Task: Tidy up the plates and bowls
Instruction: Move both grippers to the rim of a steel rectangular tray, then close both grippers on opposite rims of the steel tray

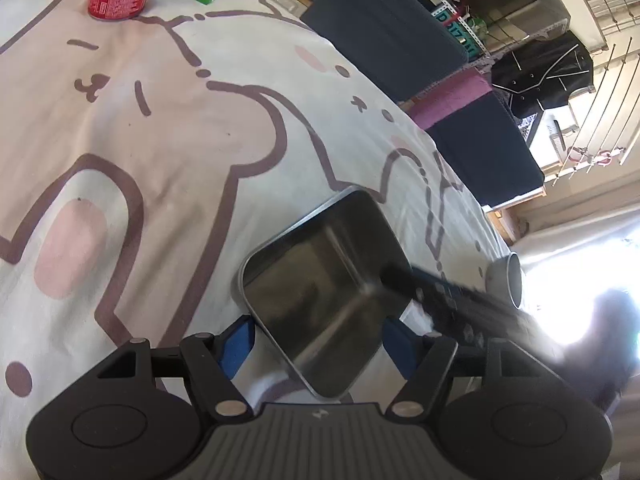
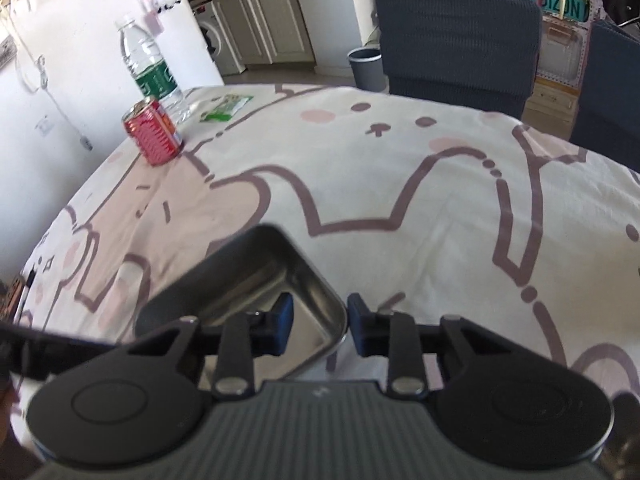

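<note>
Most of the cream cartoon-print tablecloth [image 2: 400, 184] lay bare, so the middle and far right of the table were open for a pass. The near edge was blocked by a rectangular stainless-steel tray [image 1: 320, 300], with the left gripper [image 1: 316, 346] straddling one corner and the right gripper [image 2: 320, 326] straddling its side wall. The far left corner was crowded: red drink can [image 2: 154, 132], clear plastic water bottle with green label [image 2: 148, 68], green-and-white flat packet [image 2: 226, 107]. A small grey bowl [image 1: 508, 280] sat by the table's edge beyond the tray. Dark blue chair backs [image 2: 456, 36] lined the far edge.
</note>
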`<action>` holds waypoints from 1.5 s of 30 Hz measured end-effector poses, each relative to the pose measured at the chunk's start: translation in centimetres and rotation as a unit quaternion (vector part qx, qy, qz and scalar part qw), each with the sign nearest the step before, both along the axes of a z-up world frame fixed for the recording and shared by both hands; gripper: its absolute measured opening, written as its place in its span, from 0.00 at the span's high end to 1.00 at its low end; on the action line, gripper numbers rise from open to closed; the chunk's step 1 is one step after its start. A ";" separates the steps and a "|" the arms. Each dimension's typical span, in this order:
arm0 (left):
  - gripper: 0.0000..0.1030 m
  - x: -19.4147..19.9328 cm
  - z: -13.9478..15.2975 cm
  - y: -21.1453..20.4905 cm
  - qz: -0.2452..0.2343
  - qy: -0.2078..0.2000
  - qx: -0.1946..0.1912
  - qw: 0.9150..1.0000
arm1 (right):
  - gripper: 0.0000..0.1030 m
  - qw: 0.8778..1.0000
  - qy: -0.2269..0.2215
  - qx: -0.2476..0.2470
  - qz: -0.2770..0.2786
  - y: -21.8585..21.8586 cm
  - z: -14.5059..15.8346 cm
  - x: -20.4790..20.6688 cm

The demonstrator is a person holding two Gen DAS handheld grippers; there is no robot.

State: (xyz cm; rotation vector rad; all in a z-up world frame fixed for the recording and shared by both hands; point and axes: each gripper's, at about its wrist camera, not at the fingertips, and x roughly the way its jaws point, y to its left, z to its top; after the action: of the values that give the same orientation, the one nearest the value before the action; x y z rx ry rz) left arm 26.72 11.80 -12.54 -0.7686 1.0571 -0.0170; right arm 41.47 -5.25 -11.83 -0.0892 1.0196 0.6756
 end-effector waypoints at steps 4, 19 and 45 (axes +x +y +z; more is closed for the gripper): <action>0.32 0.5 0.4 -0.2 -0.001 -0.021 0.026 0.999 | 0.65 0.999 0.009 -0.023 0.022 -0.8 0.1 -1.2; 0.58 1.2 -0.3 -1.2 -0.036 0.022 0.085 0.995 | 0.55 0.998 -0.022 -0.051 0.007 -0.5 -0.6 -2.0; 0.91 -0.6 5.9 -5.8 -0.073 -0.082 0.118 0.987 | 0.97 0.990 -0.084 -0.036 -0.108 -5.4 5.0 -5.6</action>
State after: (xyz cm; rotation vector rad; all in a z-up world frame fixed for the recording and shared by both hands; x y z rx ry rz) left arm 26.13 6.00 -6.62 -0.4657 0.9373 -0.0772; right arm 35.88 -10.68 -6.79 -0.0952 0.8753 0.4275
